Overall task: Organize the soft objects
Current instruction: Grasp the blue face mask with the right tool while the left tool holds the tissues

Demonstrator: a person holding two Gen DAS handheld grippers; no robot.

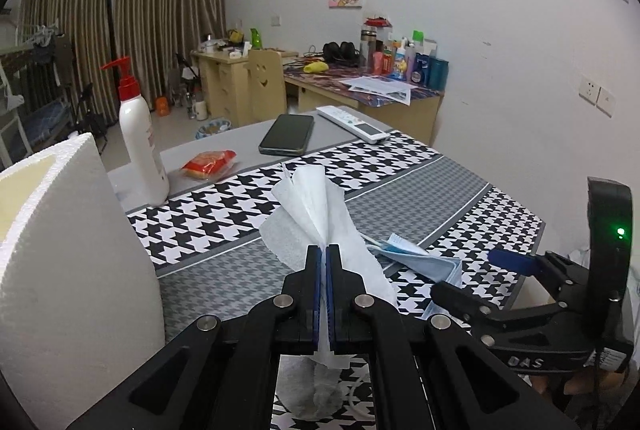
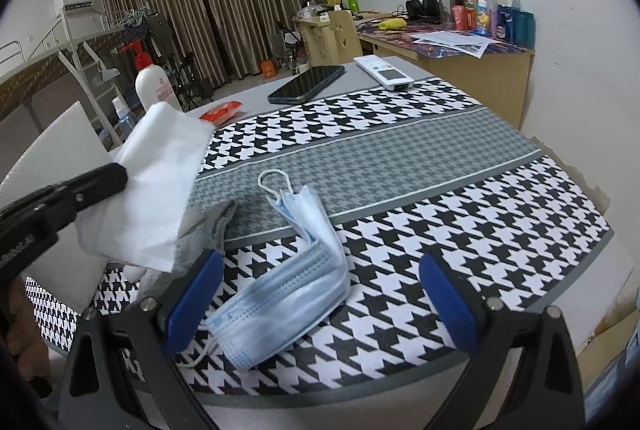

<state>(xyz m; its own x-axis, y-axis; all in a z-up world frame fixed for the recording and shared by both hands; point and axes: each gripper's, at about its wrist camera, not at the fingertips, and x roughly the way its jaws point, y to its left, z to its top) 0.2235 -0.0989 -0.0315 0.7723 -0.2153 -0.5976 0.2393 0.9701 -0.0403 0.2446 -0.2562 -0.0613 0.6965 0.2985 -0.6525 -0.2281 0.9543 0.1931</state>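
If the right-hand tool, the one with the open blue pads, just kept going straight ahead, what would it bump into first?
Most likely the blue face mask. The right tool is open, and the mask lies crumpled on the checked tablecloth between its pads and just beyond them. Depth is hard to judge through this lens.

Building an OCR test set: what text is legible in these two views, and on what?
"DAS": on the right gripper body, left wrist view.
Lotion bottle label: pink print, too blurred to read.
Remote control: markings too small.
Papers and desk bottles: print too small.
Red packet: unreadable.
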